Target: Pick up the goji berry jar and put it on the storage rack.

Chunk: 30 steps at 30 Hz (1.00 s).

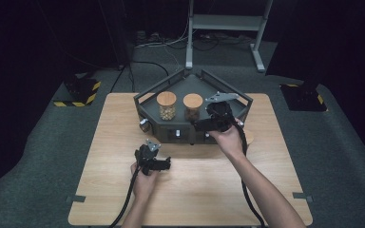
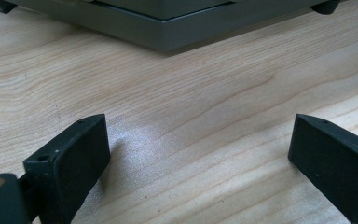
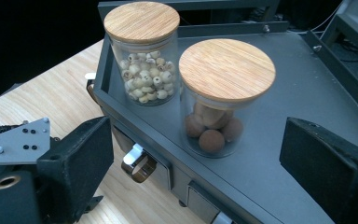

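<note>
We hold the right gripper point(image 3: 193, 154) wide before the brown jar point(image 3: 219, 102) on the tray point(image 3: 307, 93), left gripper point(image 2: 198, 158) wide too.

Two bare forearms are seen in the high view, with no sleeves worn on them. A black handheld left gripper point(image 1: 164, 164) is topped by a small grey three-cornered plate, and a black cable is trailed from it. The right gripper point(image 1: 200, 125) is likewise black, capped with a larger grey plate marked by dark holes, and a thick black cable is hung from it. In the gripper views, blocky matt-black jaws with flat pads are shown, small screw holes are seen on them, and a brass-coloured insert is set in the body.
</note>
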Each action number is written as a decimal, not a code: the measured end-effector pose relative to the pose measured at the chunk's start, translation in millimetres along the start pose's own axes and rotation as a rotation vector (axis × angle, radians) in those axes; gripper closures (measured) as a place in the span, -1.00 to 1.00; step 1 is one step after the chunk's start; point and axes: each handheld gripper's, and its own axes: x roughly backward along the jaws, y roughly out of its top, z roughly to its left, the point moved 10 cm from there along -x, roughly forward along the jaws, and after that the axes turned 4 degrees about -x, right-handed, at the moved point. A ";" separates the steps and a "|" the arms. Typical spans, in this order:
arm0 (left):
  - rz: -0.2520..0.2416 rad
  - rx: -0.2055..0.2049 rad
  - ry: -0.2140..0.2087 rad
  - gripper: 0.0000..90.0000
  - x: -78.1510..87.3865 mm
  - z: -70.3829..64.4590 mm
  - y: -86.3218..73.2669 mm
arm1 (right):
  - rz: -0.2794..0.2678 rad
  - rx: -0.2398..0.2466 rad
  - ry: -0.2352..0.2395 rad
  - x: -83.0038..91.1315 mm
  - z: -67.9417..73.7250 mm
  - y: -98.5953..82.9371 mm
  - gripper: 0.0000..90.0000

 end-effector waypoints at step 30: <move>0.001 -0.001 0.000 -0.88 0.0 0.1 -0.1 | -0.027 -0.014 -0.016 19.3 -16.4 -14.2 -0.75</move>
